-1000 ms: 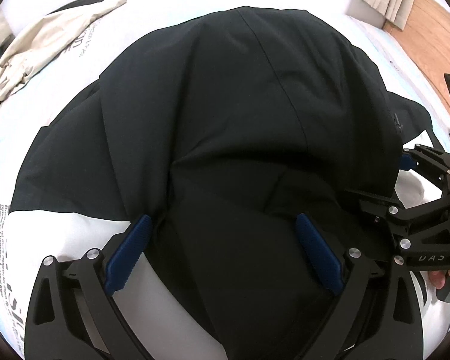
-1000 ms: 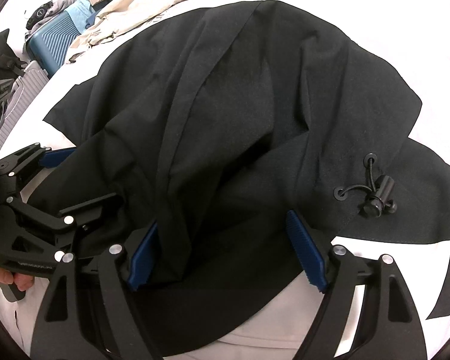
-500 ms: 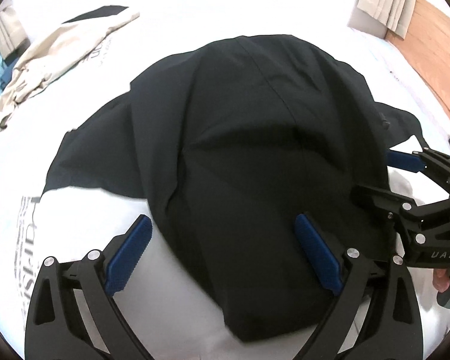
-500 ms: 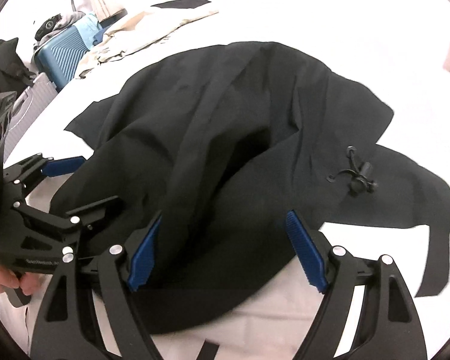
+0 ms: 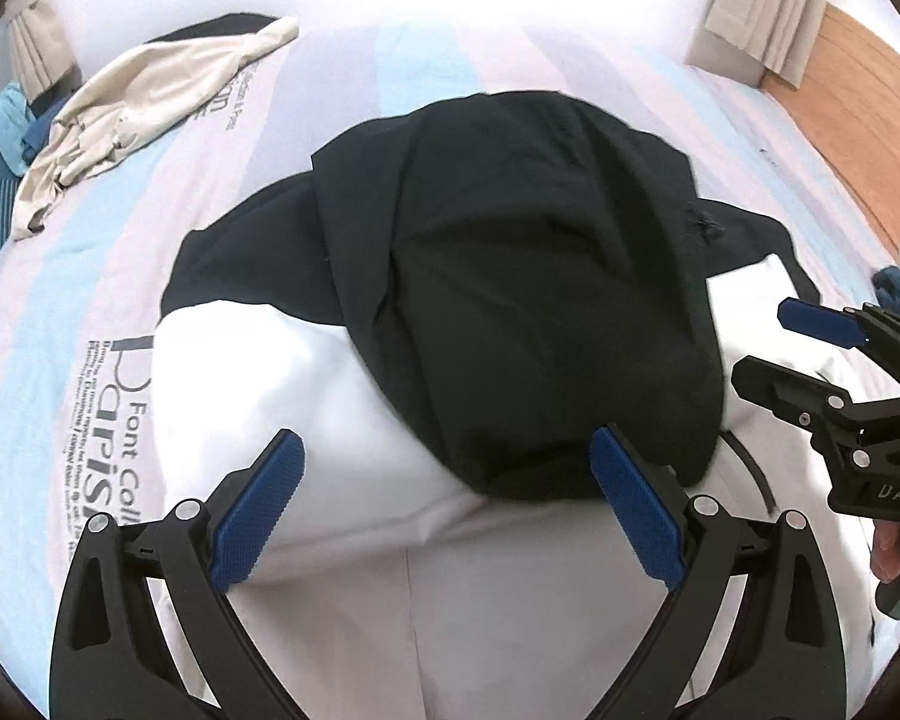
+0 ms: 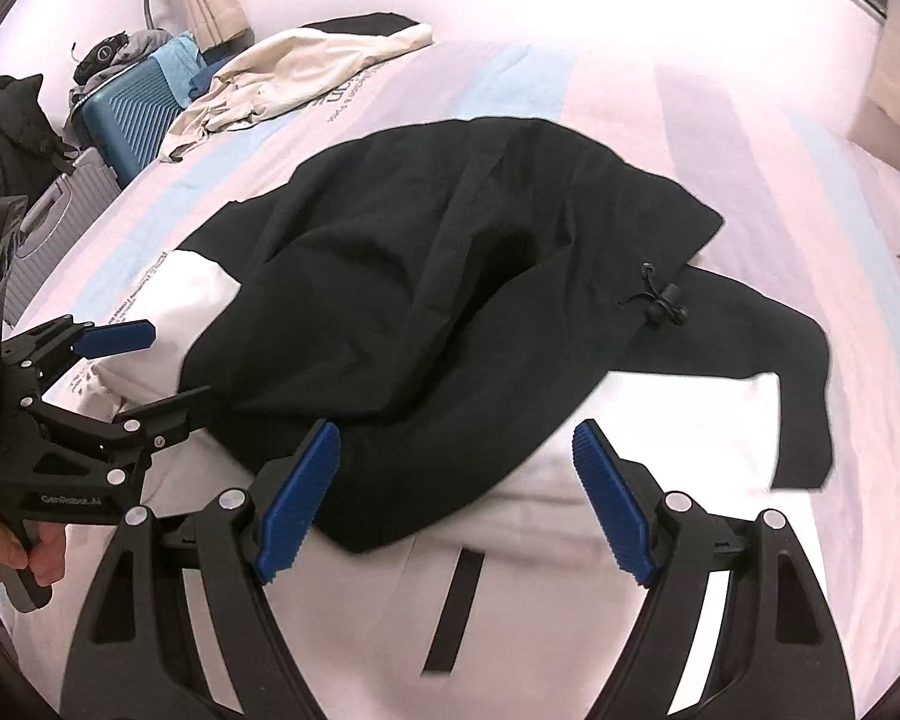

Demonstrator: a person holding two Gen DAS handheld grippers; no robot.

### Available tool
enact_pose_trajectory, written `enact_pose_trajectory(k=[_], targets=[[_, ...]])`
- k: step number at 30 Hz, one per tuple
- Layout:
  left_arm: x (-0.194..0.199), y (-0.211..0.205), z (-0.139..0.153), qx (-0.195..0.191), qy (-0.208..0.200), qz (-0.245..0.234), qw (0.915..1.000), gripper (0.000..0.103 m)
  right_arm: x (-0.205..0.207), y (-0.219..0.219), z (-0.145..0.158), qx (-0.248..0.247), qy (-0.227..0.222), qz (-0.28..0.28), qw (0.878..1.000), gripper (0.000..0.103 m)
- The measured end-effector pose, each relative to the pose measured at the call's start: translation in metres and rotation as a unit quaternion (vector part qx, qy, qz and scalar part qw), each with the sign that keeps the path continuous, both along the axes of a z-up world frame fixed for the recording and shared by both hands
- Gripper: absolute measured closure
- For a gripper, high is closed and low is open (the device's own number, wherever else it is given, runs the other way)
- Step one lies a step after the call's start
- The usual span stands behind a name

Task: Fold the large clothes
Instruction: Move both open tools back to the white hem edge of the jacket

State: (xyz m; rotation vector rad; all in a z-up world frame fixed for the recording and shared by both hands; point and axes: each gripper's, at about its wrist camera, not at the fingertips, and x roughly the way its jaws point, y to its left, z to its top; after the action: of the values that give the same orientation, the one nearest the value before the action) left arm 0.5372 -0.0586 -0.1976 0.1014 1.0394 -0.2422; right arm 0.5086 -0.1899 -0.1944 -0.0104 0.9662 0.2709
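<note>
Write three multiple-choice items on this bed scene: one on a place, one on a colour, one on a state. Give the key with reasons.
1. Where does the beige garment lie?
A. beyond the black jacket
B. under the jacket
C. on the floor

2. What colour are the gripper pads?
A. red
B. blue
C. green

3. How is the right gripper?
A. shut on cloth
B. open, holding nothing
C. out of view

Key: A, it lies past the black jacket near the suitcase; B, the pads are blue; B, its jaws stand apart above the cloth.
</note>
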Motion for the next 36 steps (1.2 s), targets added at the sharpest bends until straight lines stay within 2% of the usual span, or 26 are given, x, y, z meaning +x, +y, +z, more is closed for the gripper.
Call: enact_pose_trajectory(k=[6, 7, 8, 11, 18, 22, 26, 31, 36], targets=[[-0.029, 0.004, 0.023, 0.000, -0.009, -0.017, 0.9998, 0.009, -0.035, 0.008, 0.023, -0.021, 0.007, -0.019, 1.000, 0.025], [-0.032, 0.004, 0.026, 0.003, -0.010, -0.018, 0.9998, 0.009, -0.040, 0.009, 0.026, -0.021, 0.008, -0.025, 0.999, 0.023], [-0.039, 0.003, 0.028, 0.005, -0.010, -0.019, 0.9998, 0.009, -0.047, 0.008, 0.029, -0.020, 0.009, -0.035, 0.999, 0.016], [-0.061, 0.004, 0.034, 0.005, -0.011, -0.011, 0.9999, 0.009, -0.066, 0.004, 0.034, -0.011, 0.012, -0.060, 0.998, 0.015], [-0.135, 0.003, 0.037, 0.018, -0.011, 0.015, 0.9997, 0.009, -0.117, -0.009, 0.034, -0.008, 0.012, -0.065, 0.998, 0.015], [-0.177, -0.004, 0.048, 0.022, -0.016, 0.038, 0.9989, 0.009, -0.153, -0.020, 0.041, -0.007, 0.014, -0.065, 0.998, 0.015], [-0.223, -0.005, 0.062, 0.018, -0.023, 0.061, 0.9977, 0.008, -0.198, -0.032, 0.051, 0.002, 0.006, -0.064, 0.998, 0.009], [-0.275, 0.012, 0.059, 0.025, -0.005, 0.086, 0.9960, 0.008, -0.246, -0.044, 0.044, -0.004, 0.010, -0.060, 0.998, 0.009], [-0.319, 0.045, 0.049, 0.047, 0.016, 0.103, 0.9934, 0.008, -0.286, -0.065, 0.028, -0.022, 0.037, -0.070, 0.997, 0.009]])
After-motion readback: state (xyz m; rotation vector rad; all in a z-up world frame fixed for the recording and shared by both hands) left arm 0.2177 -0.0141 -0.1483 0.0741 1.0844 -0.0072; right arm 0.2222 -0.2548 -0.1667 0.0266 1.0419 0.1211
